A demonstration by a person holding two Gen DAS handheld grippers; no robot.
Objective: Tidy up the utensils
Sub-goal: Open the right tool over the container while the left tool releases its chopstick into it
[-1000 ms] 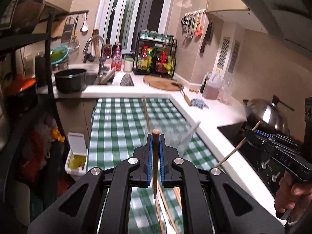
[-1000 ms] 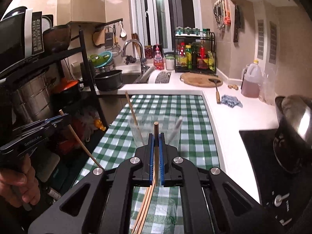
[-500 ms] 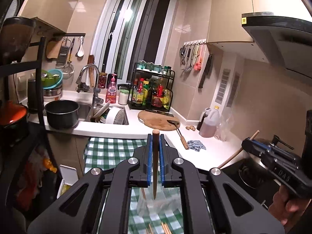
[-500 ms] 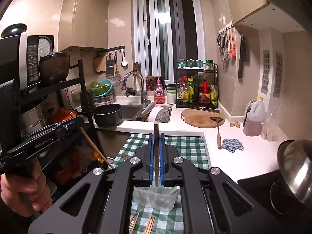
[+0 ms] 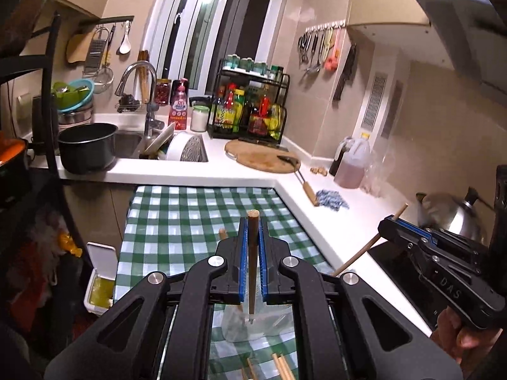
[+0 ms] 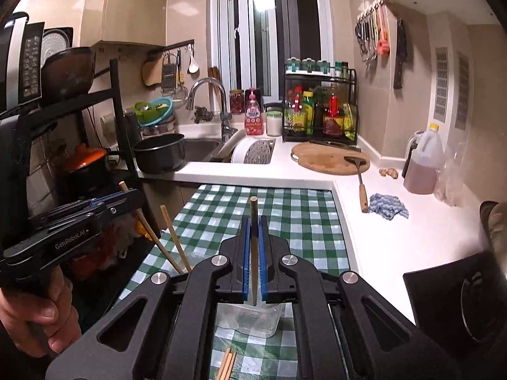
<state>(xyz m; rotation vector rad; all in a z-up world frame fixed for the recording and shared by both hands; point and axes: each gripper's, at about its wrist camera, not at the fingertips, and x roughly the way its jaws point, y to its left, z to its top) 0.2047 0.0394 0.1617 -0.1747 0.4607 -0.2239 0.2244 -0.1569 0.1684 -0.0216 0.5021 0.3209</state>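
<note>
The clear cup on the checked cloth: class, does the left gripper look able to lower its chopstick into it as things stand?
Probably yes. The left gripper holds its chopstick upright, tip over the clear cup, whose mouth looks open, with one chopstick leaning inside.

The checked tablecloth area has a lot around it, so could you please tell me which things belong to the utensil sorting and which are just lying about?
Part of the job:
- left hand-held gripper, shut on a dark chopstick
- right hand-held gripper, shut on a pale chopstick
- clear container
- loose chopsticks

Lying about:
- cutting board
- blue cloth
- black pot
- oil jug
</note>
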